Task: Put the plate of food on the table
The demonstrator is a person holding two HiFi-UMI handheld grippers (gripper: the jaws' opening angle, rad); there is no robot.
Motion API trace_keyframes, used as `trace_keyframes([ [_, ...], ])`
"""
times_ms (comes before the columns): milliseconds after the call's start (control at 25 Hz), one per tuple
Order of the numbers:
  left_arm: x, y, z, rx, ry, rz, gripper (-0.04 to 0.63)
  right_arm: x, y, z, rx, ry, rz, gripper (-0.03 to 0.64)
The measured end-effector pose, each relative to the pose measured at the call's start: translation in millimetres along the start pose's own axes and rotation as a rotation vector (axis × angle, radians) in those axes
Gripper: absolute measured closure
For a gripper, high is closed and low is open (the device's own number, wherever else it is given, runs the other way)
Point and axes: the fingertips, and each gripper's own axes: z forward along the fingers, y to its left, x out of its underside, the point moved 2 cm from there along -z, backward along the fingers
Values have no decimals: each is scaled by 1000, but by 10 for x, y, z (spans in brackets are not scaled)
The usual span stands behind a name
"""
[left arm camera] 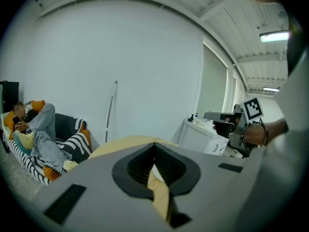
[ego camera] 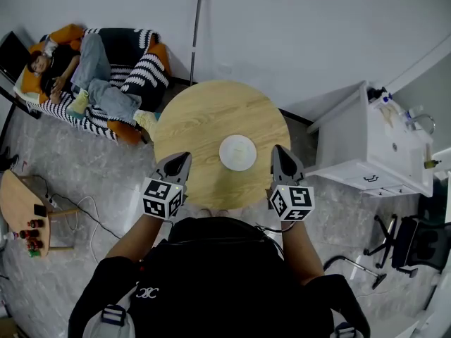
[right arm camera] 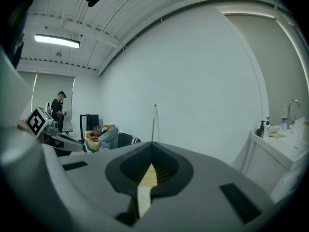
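Observation:
A white plate [ego camera: 238,153] lies on the round wooden table [ego camera: 197,118], a little toward its near edge; what is on it is too small to make out. My left gripper [ego camera: 180,162] hovers at the table's near left rim, left of the plate and apart from it. My right gripper [ego camera: 280,155] is just right of the plate, over the near right rim. Both are shut with nothing held. In the left gripper view the jaws [left arm camera: 154,144] meet over the table top [left arm camera: 120,143]. The right gripper view shows the jaws [right arm camera: 152,144] closed too.
A person lies on a striped sofa [ego camera: 134,69] at the back left. A white sink cabinet [ego camera: 373,143] stands right of the table, an office chair [ego camera: 409,241] beyond it. A low side table [ego camera: 25,213] and floor cables [ego camera: 84,210] are at left. Another person [right arm camera: 59,111] stands far off.

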Motion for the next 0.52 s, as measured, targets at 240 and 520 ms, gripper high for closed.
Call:
trace_keyframes([
  [240,28,18,12,7,9,-2,589,25,33,18,3,11,-3,611],
  [520,21,13,57,15,13,1,589,111,2,24,8,34,20,611],
])
